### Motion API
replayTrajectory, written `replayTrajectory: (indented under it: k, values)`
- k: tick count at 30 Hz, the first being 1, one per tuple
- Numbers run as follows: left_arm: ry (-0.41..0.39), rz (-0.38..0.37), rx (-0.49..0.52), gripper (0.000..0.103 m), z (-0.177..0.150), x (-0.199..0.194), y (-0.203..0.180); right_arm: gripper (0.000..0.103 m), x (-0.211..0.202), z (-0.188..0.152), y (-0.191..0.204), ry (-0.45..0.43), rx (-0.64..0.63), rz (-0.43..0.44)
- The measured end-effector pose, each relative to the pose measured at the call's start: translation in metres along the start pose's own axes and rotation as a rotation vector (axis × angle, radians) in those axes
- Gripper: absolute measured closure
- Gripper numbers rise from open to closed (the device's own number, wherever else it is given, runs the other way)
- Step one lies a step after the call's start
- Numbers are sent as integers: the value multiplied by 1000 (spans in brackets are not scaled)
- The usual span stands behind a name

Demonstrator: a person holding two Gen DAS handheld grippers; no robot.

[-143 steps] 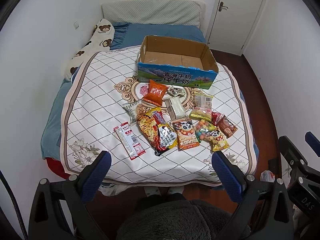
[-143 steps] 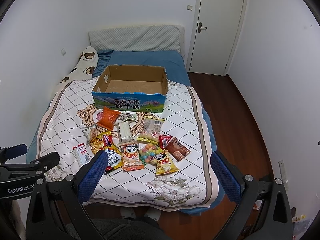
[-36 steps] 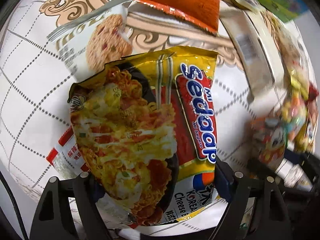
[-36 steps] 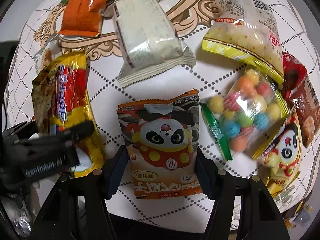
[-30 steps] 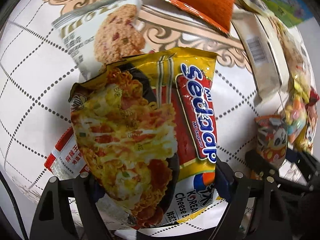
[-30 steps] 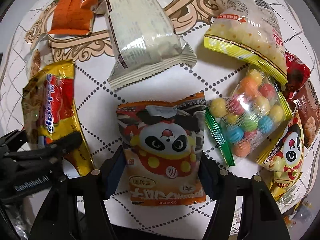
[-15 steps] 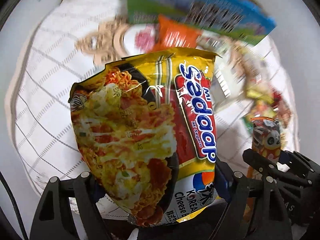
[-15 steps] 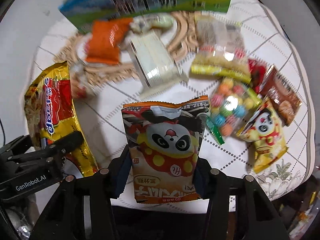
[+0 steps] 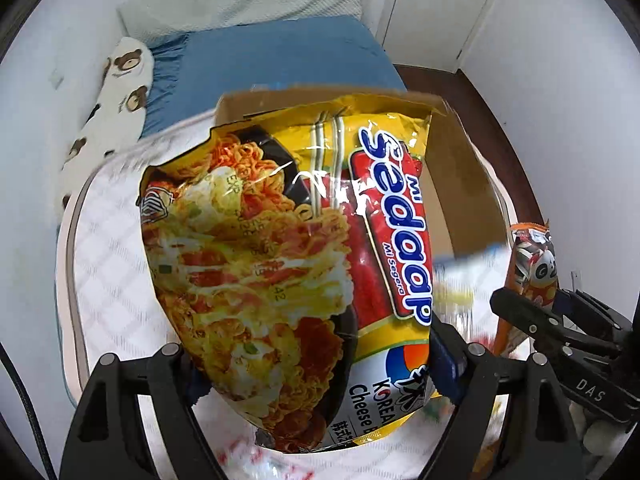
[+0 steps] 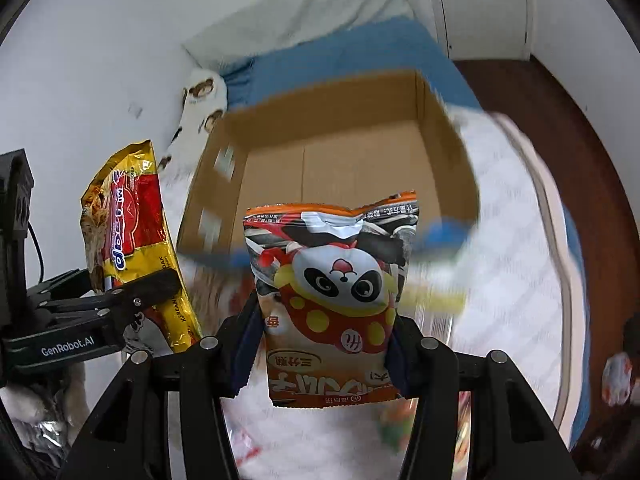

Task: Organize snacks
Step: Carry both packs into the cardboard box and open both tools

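My left gripper point(image 9: 316, 368) is shut on a yellow Mi Sedaap noodle packet point(image 9: 288, 272) and holds it up in the air in front of the open cardboard box point(image 9: 452, 168). The packet hides most of the box. My right gripper point(image 10: 324, 348) is shut on an orange panda snack bag point(image 10: 332, 292), raised before the same box point(image 10: 344, 168), whose inside looks bare. The noodle packet point(image 10: 132, 240) and left gripper point(image 10: 120, 300) show at left in the right wrist view. The panda bag point(image 9: 528, 276) shows at right in the left wrist view.
The box stands on a white quilted cover point(image 9: 112, 280) over a blue bed point(image 9: 280, 56). A bear-print pillow point(image 9: 112, 100) lies at the left by the wall. A door point(image 9: 440, 8) and dark wood floor point(image 10: 580, 140) are at the right. Blurred snacks lie below the grippers.
Both grippers have lifted their packets off the bed cover and tilted up and forward toward the box. The other snacks have dropped out of view below.
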State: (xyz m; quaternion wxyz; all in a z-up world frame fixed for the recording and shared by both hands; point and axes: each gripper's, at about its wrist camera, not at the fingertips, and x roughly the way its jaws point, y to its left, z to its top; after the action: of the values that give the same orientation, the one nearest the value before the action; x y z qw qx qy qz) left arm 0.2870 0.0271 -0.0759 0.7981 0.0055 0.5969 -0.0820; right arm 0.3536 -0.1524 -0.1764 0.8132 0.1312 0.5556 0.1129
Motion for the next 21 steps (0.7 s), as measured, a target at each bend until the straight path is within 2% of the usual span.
replayTrajectory:
  k: [4,5,6,8,13,17,21]
  values:
    - [67,12,21,19,60,48,-8,47,48,65,-13,35,-19,-2]
    - [93,13,30,19,71,63,-9,47,61,77,-14,48,-23,-6]
    - [118,14,35,19,96,73,-15,47,75,90,-16,65,-33,-9]
    - [166,17,41,19,116,97,-16,47,98,107,-21,87,-44,-20]
    - [255,28,50,19,136,142,-23,47,154,137,-36,149,-68,-35]
    - [319,-1,12,19,147,173,-17,45,183,147,-43,187,-70,-15]
    - [328,-42,-56,15,137,175,-10,17,205,151,-54,205,-67,2]
